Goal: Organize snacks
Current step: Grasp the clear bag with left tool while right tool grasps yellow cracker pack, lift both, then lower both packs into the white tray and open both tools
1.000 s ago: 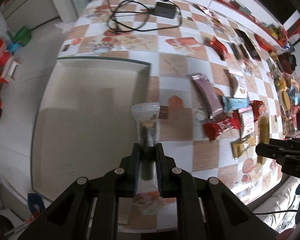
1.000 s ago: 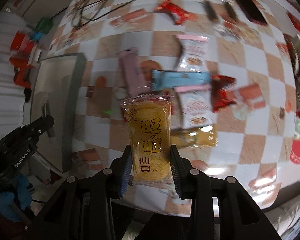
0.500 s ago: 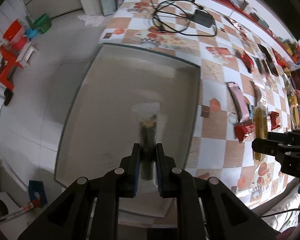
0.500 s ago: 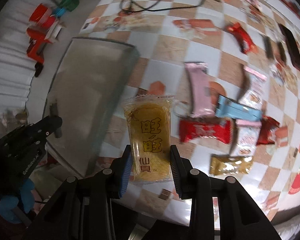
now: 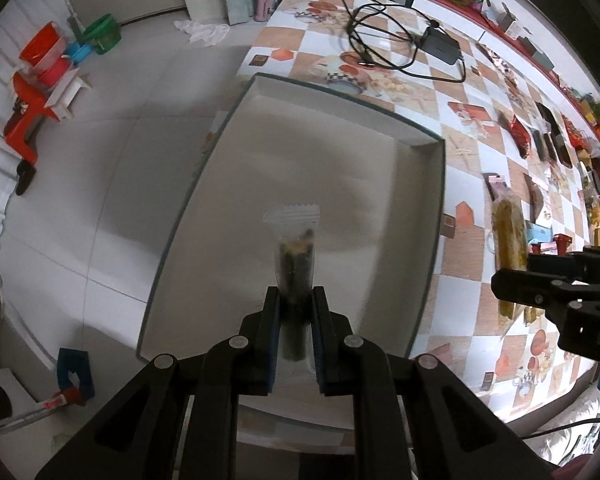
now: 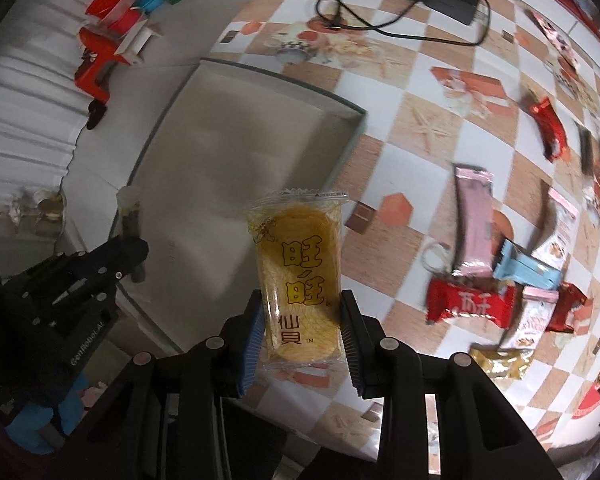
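Bench with a checkered tan-and-white cloth fills both views, floor to its left. One shallow grey tray sits at the bench's left edge, bare inside, seen from above in both views. Left gripper hangs over the tray's near half, jaws clamped tight on one narrow clear packet with dark snack inside; the packet sticks straight out past the fingertips, serrated top end far from the jaws, lower end between the pads. In the right wrist view the same gripper shows at left over the tray's near-left rim. Right gripper is over the bench just beside the tray's right wall, jaws part closed and gripping one yellow rice cracker packet by its two long edges; lower half sits between the pads, upper half stands clear, printed face toward the camera. From the left wrist view that packet shows edge-on at right, over the bench, just outside the tray. Loose snacks lie on the bench to the right of the cracker, in a cluster: one pink bar, one light blue bar, one red wrapper with white lettering, one gold wrapper, two white-and-pink packets, partly overlapping each other. One more red wrapper lies apart, farther back; more dark bars beyond are too blurred to count. One black cable with one power brick lies at the far end of the bench.
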### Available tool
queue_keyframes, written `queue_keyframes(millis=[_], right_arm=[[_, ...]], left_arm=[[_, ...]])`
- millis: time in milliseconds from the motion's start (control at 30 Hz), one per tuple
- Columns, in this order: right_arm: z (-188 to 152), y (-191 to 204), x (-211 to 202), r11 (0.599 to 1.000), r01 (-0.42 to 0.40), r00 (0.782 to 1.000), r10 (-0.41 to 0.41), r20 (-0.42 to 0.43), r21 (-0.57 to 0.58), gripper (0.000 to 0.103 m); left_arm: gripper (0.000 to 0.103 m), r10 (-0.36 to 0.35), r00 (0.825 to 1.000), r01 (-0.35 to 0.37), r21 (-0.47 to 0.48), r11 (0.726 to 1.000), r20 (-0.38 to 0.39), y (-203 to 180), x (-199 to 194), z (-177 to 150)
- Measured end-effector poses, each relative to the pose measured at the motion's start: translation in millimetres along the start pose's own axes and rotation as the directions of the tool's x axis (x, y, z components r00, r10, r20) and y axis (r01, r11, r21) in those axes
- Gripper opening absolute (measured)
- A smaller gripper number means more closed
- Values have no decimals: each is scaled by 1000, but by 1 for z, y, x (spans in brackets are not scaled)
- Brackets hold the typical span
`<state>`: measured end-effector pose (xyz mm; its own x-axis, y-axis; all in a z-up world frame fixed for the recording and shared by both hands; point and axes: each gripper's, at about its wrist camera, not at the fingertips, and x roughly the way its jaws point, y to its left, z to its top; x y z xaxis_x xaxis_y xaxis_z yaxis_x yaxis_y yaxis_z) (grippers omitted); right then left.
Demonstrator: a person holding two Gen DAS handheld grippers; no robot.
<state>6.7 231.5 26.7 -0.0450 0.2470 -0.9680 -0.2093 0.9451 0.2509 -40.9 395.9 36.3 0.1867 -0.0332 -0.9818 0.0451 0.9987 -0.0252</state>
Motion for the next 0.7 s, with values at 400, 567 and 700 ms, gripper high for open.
queue_keyframes(millis=[400,567,700], right_arm=[[18,46,34,998,-36,999,34,-42,-43,38],[22,59,59,998,-42,996,39,-78,-36,38],[20,68,80,998,-37,993,32,-116,-43,38]], left_arm=[[16,39,998,-41,-20,999,-59,22,24,-6],[16,61,994,-64,-26,998,-95,30,38,-11],[16,68,990,-72,-29,997,-124,33,50,-14]])
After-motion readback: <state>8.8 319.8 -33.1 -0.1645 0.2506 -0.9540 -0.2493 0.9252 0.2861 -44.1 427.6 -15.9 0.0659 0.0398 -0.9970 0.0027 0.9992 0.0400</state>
